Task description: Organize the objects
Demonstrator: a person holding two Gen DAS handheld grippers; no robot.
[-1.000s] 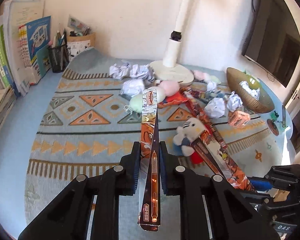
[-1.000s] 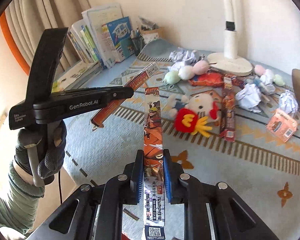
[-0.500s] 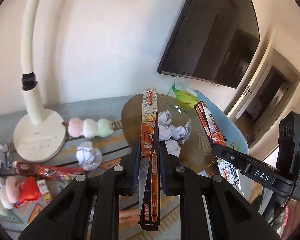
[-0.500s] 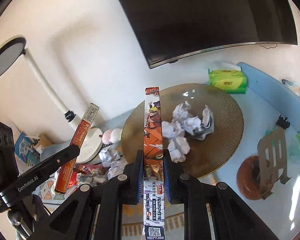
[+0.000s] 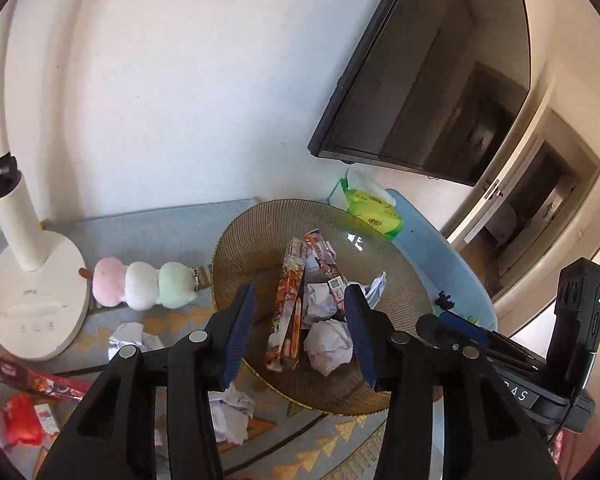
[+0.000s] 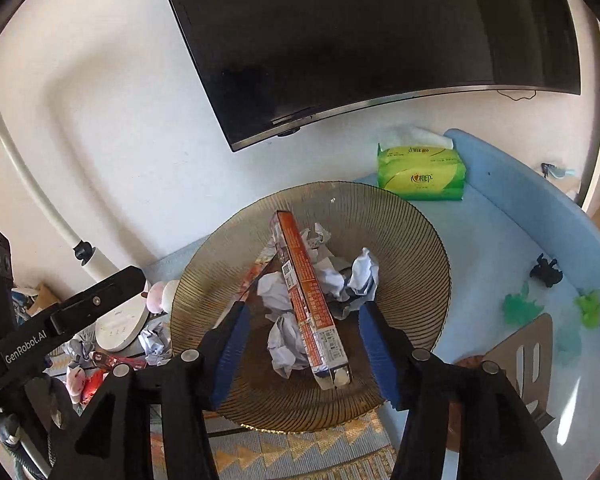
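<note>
Since the earlier frame both long boxes [image 6: 310, 308] have been released into the ribbed bowl [image 6: 420, 240], lying lengthwise away from the wide-open left gripper [image 5: 298, 332] and right gripper [image 6: 300, 346], crossed over crumpled paper [image 6: 284, 340]

"GenRobot.AI" stands in white letters on the black body of the left gripper [image 6: 60, 320], seen from the right wrist. In the left wrist view, the right gripper [image 5: 516, 388] body shows the letters "AS" of a partly hidden word. Print on the green tissue pack [image 6: 420, 176] and on the long orange box [image 6: 312, 308] in the bowl is too small to read.
</note>
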